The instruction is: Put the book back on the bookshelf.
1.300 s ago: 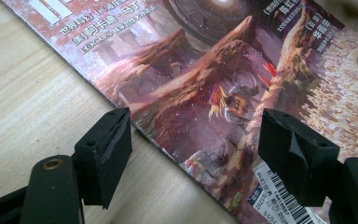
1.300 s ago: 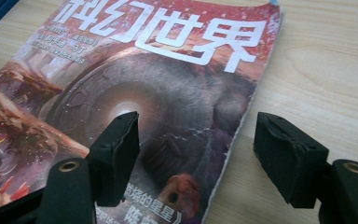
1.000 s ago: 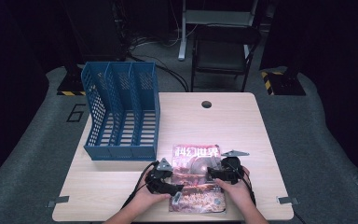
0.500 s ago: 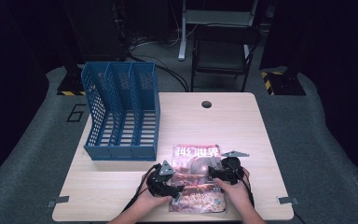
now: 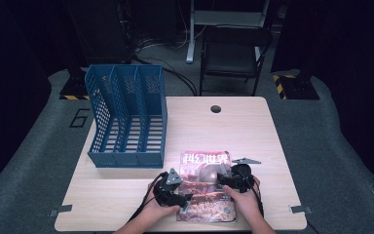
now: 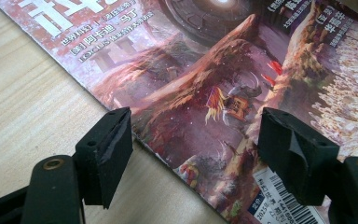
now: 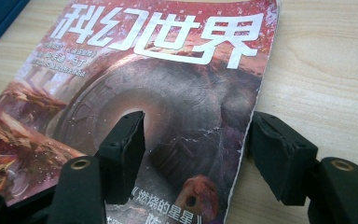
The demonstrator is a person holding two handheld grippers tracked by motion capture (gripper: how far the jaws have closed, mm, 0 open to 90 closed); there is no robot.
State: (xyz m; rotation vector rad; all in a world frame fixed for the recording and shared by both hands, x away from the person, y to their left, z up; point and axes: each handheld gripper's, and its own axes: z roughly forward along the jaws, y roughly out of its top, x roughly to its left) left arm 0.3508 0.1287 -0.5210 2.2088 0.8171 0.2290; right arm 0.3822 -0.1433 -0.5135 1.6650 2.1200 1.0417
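A magazine [image 5: 205, 180] with a red cover and white title lies flat near the table's front edge. My left gripper [image 5: 184, 201] is at its left edge. In the left gripper view this gripper [image 6: 196, 144] is open, one pad [image 6: 109, 149] over the bare wood and the other over the cover [image 6: 205, 70]. My right gripper [image 5: 223, 182] is at the right side. Its jaws [image 7: 196, 140] have just been closing a little and still stand open. They straddle the right edge of the magazine [image 7: 168, 79], the right pad [image 7: 279, 154] on the wood beside it.
A blue three-slot file rack [image 5: 126, 117] stands on the table's left half, behind the left hand; its corner [image 7: 0, 18] shows in the right gripper view. A cable hole [image 5: 216, 108] sits at the table's far edge. A dark chair [image 5: 233, 53] stands behind the table.
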